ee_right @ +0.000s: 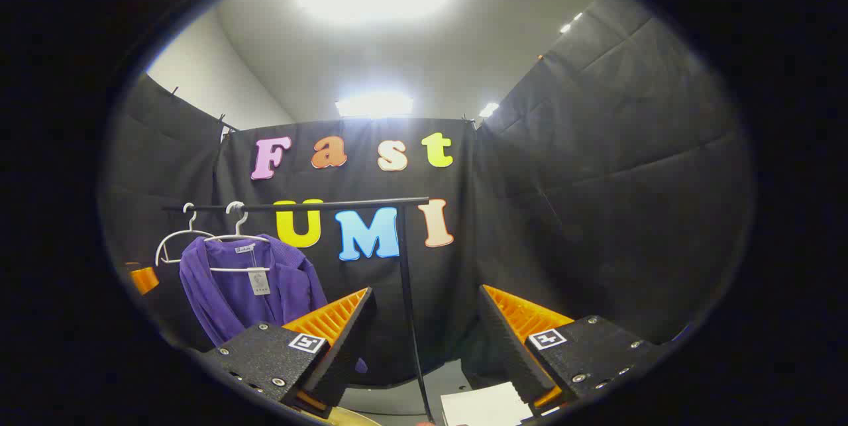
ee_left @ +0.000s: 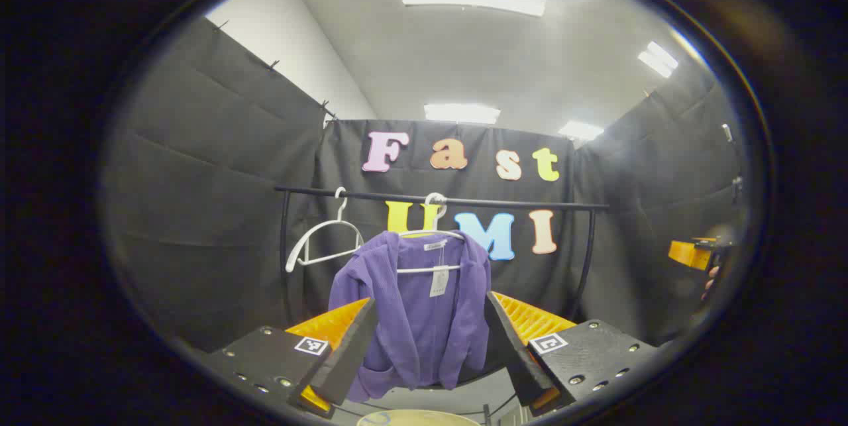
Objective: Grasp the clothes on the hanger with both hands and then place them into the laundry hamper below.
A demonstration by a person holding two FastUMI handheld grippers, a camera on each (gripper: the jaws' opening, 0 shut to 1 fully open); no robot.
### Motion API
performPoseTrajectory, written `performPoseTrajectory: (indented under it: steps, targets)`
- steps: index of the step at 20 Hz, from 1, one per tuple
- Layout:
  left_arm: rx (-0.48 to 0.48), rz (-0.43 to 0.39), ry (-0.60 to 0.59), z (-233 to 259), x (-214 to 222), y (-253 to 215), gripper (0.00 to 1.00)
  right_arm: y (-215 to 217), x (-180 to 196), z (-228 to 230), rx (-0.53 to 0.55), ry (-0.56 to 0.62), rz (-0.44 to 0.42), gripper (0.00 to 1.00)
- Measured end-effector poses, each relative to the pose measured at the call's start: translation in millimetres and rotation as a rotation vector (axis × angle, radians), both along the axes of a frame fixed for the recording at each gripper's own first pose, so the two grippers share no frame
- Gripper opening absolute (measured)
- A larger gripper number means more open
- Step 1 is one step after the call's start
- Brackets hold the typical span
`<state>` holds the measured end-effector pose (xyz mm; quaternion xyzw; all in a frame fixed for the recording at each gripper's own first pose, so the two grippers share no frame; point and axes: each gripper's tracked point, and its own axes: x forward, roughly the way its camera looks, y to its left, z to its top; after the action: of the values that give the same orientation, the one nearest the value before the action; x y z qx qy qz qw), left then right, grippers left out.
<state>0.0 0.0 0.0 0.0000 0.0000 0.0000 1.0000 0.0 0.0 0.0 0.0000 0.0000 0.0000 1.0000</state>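
Purple top (ee_left: 414,307) hangs on a white hanger (ee_left: 429,250) from the black rail (ee_left: 437,199), open at the front, with a white tag (ee_left: 438,280) dangling at its neck. A second hanger (ee_left: 324,237), bare, hangs just beside it on the rail. At the bottom edge of the left gripper view a pale rounded rim (ee_left: 417,418) shows below the top; I judge it to be the hamper, though too little is visible to be sure.

The left tongs (ee_left: 430,340) stand wide open and hold nothing, with the top framed between their fingers but well apart from them. The right tongs (ee_right: 424,340) are equally wide open and empty, aimed to the side of the top, toward the rail's upright post (ee_right: 409,307). A white sheet (ee_right: 490,405) lies below them.

Risks from here, as I judge them: the right tongs could strike the post if driven straight on; pulling the top down without lifting it clear could drag the hanger along or snag it on the bare one; a pinch on one thin layer may slip.

The tag and the neck label are too small to read. The square markers on the tongs carry patterns, not words.
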Motion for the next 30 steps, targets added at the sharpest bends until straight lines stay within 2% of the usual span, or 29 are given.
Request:
performPoseTrajectory:
  steps: [1,2,7,8,11,13,14,15,17,18,19,22,26,29,30]
  targets:
    - [0.023,0.004,0.024,-8.3,0.3,-4.3,0.99,0.8,2.4,1.1,0.000,-0.006,0.016,0.92]
    - [0.034,0.008,0.050,-15.6,0.8,-10.2,0.93,2.6,5.6,-0.6,-0.001,-0.003,0.033,0.95]
    - [0.011,0.021,0.079,-22.3,3.0,-38.8,0.93,4.9,19.8,-17.3,0.000,0.033,0.097,0.95]
    - [0.027,0.039,0.079,-22.4,3.7,-39.0,0.99,1.2,22.7,-19.5,-0.004,0.034,0.097,0.95]
    - [0.148,0.136,0.028,-14.7,4.1,-29.8,0.99,-8.6,29.0,-33.2,-0.006,0.029,0.092,0.95]
    - [0.207,0.166,0.054,-40.4,9.8,-33.4,0.99,-2.4,33.7,-56.8,0.003,0.091,0.097,0.92]
    - [0.211,0.157,0.103,-60.0,12.9,-39.2,0.99,2.7,32.5,-69.2,0.015,0.138,0.101,0.95]
    - [0.211,0.142,0.127,-71.0,14.0,-44.6,1.00,10.4,28.8,-77.4,0.027,0.171,0.110,0.92]
    - [0.196,0.103,0.134,-77.9,18.0,-50.5,1.00,24.8,27.1,-93.4,0.020,0.212,0.127,0.95]
    - [0.177,0.074,0.153,-84.1,20.6,-53.4,0.93,33.2,26.7,-102.9,0.007,0.242,0.138,0.92]
    - [0.158,0.043,0.174,-93.9,22.7,-53.2,0.93,42.2,26.3,-110.1,-0.006,0.265,0.147,0.95]
    - [0.114,-0.019,0.224,-109.7,25.5,-39.7,0.93,68.3,31.6,-105.8,-0.016,0.271,0.125,0.95]
    - [0.075,-0.068,0.230,-115.5,27.3,-1.3,0.93,132.0,34.5,-81.7,-0.002,0.211,0.163,0.95]
    - [0.068,-0.080,0.263,-134.3,36.4,30.2,0.94,162.1,45.3,-73.2,-0.021,0.187,0.149,0.95]
    - [0.056,-0.082,0.258,-133.9,40.3,39.1,0.97,172.9,49.7,-68.7,-0.020,0.179,0.148,0.95]
